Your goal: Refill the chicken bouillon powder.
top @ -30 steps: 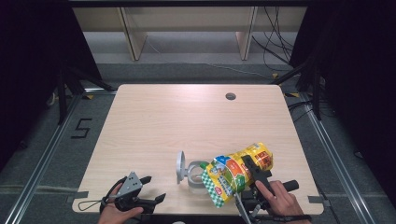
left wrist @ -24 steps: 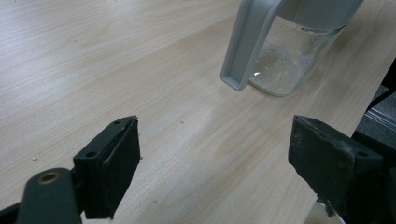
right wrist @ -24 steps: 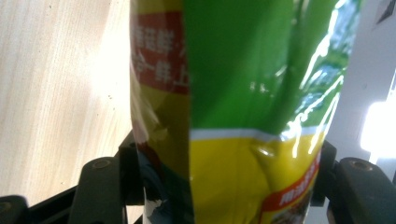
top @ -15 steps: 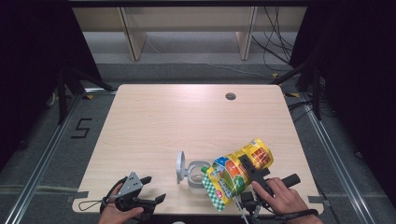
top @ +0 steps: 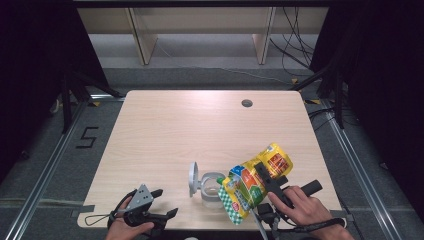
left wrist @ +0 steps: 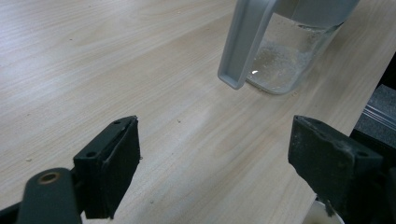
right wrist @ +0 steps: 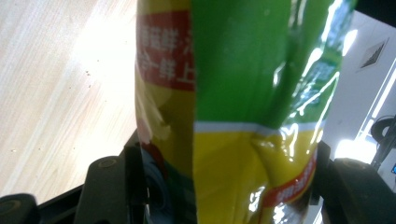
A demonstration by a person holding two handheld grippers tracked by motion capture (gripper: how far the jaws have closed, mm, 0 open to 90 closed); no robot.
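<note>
R gripper (top: pixel 264 181) is clamped on a crinkly yellow-green foil pouch (top: pixel 252 181), jaws just closing in, its lower end over a clear plastic jug w/ grey handle (top: pixel 207 185). L gripper (top: pixel 161 207) gapes wide, nothing between; jug just ahead.

The table (top: pixel 165 130) is pale wood-grain laminate, smooth with a soft sheen. At lower right of the high view, the snack bag (top: pixel 255 180) is glossy plastic film, creased, throwing bright highlights in the right gripper view. Beside it the jar (top: pixel 210 189) is clear glass or plastic, with a smooth matt grey plastic lid (top: pixel 192 176). The left gripper (left wrist: pixel 215 172) has matt black, faintly scuffed jaws.
</note>
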